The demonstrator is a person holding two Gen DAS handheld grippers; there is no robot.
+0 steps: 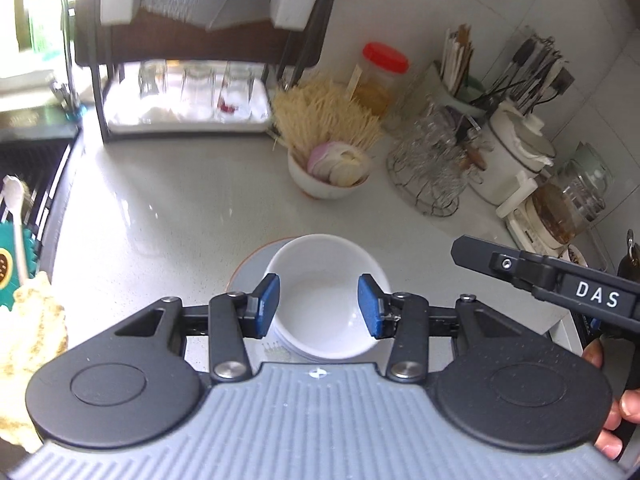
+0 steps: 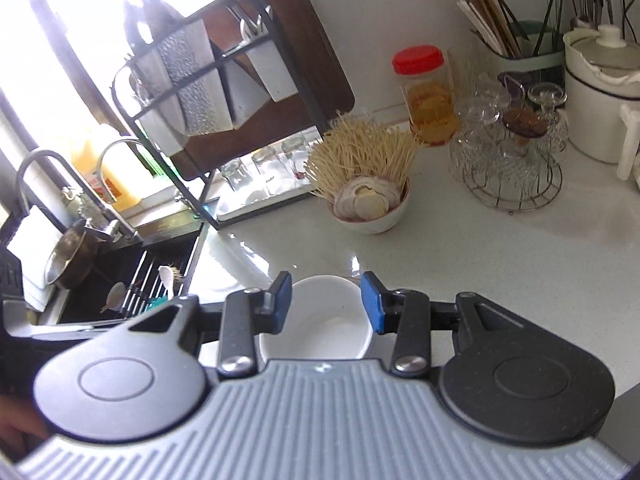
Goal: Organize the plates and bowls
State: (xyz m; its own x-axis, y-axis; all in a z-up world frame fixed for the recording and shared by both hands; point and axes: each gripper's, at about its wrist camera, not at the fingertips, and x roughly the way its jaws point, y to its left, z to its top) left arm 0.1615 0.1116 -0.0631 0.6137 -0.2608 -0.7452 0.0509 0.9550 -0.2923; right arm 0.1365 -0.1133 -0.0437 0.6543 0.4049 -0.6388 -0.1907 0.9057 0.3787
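Both your left gripper (image 1: 319,306) and right gripper (image 2: 326,302) hang wide open, empty, over the round white ceramic bowl (image 1: 326,300) on its grey plate (image 1: 250,268).

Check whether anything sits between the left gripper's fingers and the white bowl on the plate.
Nothing visible does. The left gripper is open, its blue fingers framing the white bowl, which sits on the plate. The right gripper is off to the side, not between them.

My left gripper (image 1: 318,305) is spread wide, holding nothing. My right gripper (image 2: 326,302) likewise, just beside it.
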